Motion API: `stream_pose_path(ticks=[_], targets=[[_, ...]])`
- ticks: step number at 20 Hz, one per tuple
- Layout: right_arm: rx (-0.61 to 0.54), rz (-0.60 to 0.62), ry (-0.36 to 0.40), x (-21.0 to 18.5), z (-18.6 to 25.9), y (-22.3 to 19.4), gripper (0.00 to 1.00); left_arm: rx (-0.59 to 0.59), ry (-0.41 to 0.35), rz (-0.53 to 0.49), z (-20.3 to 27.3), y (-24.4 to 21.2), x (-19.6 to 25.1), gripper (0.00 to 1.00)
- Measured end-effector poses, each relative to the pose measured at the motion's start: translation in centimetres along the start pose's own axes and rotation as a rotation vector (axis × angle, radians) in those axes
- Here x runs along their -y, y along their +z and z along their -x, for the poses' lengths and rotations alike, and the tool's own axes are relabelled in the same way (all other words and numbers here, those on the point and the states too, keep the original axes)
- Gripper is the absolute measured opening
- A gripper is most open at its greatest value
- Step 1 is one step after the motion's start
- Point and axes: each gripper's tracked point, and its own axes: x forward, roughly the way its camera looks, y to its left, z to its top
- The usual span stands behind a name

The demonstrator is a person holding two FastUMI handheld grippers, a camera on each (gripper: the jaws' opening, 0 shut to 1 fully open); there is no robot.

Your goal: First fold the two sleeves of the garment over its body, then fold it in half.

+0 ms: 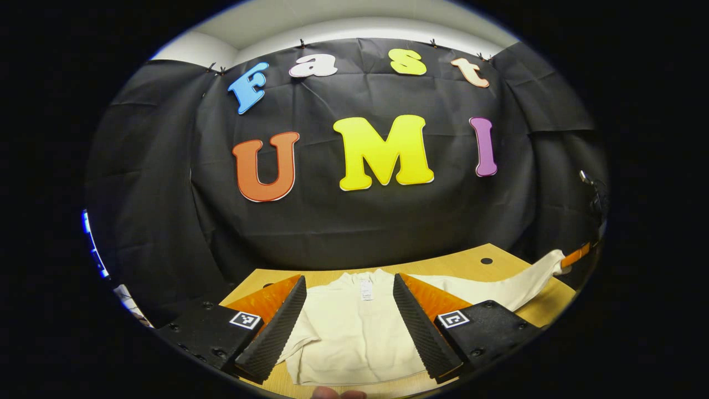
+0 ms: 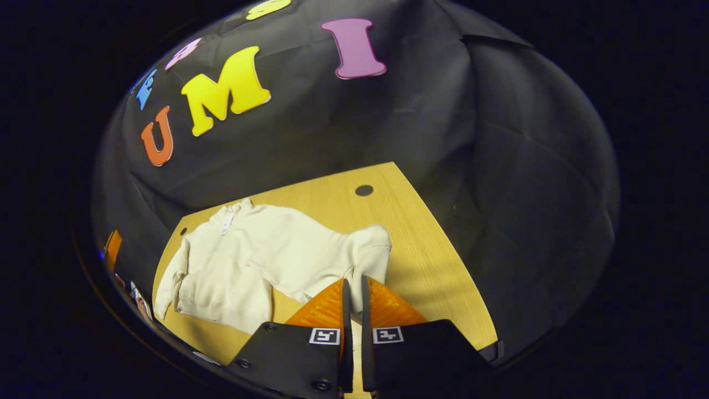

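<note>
Garment: a cream long-sleeved top (image 2: 249, 255) is lying flat on the tabletop (image 2: 421, 244), collar toward the booth's cloth wall, with a small label showing inside the neck. In the left gripper view it (image 1: 354, 332) is sitting between that claw's two fingers, hem toward the camera.

Sleeve on the right claw's side: this sleeve (image 2: 354, 249) is stretching out sideways from the body, and its ribbed cuff (image 2: 374, 249) is reaching down to the right claw's fingertips. In the left gripper view the same sleeve (image 1: 498, 285) is running out to the right, its end rising off the wood toward the other claw (image 1: 576, 255) at the picture's edge.

Other sleeve: it (image 2: 169, 282) is lying bunched along the side of the body, near the tabletop's edge.

Right claw: the right claw (image 2: 353, 288) is holding its fingers almost together with a thin gap between them, and the cuff's edge is going in between the tips; they are looking clamped on the cuff.

Left claw: the left claw (image 1: 349, 291) is hanging above the garment's body with its fingers wide apart, gripping nothing.

Tabletop: pale wood with one round dark hole (image 2: 364, 190) near the far corner, well apart from the garment.

Person: fingertips (image 1: 338, 393) are just showing at the bottom rim of the left gripper view.
</note>
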Motion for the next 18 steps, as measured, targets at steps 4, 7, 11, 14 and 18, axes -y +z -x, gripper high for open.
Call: stream_pose_path(ticks=[4,7,11,14,18], targets=[[0.083,0.073,0.09,-6.2,0.5,5.8,0.07,0.003,0.031,0.026,0.5,-0.2,-2.0,1.0],[0.122,0.111,0.164,-11.5,0.0,9.6,0.07,0.003,0.078,0.042,1.3,-0.6,-4.5,1.0],[0.147,0.172,0.257,-18.7,-1.3,12.5,0.07,-0.006,0.16,0.065,2.5,-1.4,-8.5,0.99],[0.155,0.226,0.323,-24.2,-2.7,13.6,0.07,-0.021,0.227,0.088,3.3,-2.3,-11.5,1.0],[0.141,0.303,0.406,-32.0,-5.0,13.5,0.07,-0.047,0.32,0.125,4.5,-3.9,-15.3,1.0]])
